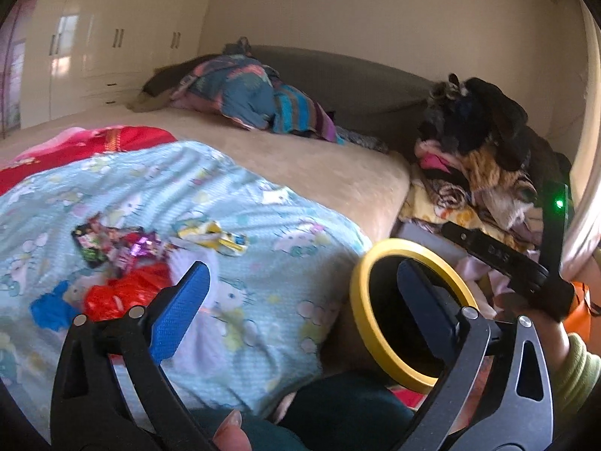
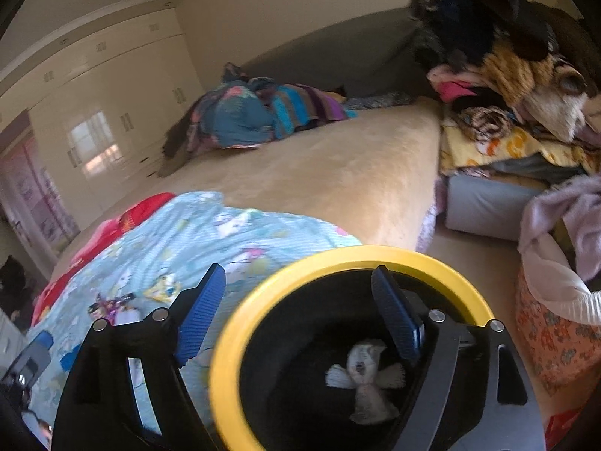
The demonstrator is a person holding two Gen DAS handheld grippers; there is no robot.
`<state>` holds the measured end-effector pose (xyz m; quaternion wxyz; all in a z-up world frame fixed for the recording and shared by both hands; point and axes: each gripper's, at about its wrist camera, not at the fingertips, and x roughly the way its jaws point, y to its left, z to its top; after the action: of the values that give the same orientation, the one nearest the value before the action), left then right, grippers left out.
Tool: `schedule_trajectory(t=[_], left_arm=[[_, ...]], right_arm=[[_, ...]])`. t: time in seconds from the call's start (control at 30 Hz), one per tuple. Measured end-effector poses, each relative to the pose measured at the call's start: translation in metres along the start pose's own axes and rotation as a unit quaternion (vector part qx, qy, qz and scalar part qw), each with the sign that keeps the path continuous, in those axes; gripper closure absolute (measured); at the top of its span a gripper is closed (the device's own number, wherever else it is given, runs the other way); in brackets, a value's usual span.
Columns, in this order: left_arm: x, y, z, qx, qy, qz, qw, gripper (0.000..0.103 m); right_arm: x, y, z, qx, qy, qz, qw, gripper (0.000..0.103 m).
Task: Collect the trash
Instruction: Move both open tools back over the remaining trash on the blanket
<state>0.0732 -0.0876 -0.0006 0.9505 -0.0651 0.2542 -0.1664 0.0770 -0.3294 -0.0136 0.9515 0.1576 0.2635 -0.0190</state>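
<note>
Colourful wrappers [image 1: 124, 246], a yellow wrapper [image 1: 212, 235] and a red plastic bag [image 1: 126, 293] lie on the light blue cartoon blanket [image 1: 263, 263] on the bed. My left gripper [image 1: 300, 293] is open and empty above the blanket's edge, right of the trash. A black bin with a yellow rim [image 1: 375, 263] stands beside the bed. In the right wrist view my right gripper [image 2: 300, 312] is open over the bin's rim [image 2: 233, 338]; a crumpled white tissue [image 2: 366, 376] lies inside. The wrappers [image 2: 112, 306] show far left there.
A beige mattress [image 1: 319, 165] runs back to a bundle of colourful cloth [image 1: 244, 94]. A heap of clothes [image 2: 507, 75] sits right of the bed. An orange flowered basket [image 2: 556, 338] with laundry stands at right. White wardrobes [image 1: 94, 49] line the far wall.
</note>
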Motion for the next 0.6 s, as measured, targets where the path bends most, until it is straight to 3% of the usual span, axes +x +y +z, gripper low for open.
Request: schedule_trajectory(t=[0.6], left_arm=[[-0.029,0.071,0.009,-0.069,-0.042,0.069,0.9943,0.011]], right_arm=[[-0.009,0.083,-0.018,-0.089,0.005,0.094,0.992,0.022]])
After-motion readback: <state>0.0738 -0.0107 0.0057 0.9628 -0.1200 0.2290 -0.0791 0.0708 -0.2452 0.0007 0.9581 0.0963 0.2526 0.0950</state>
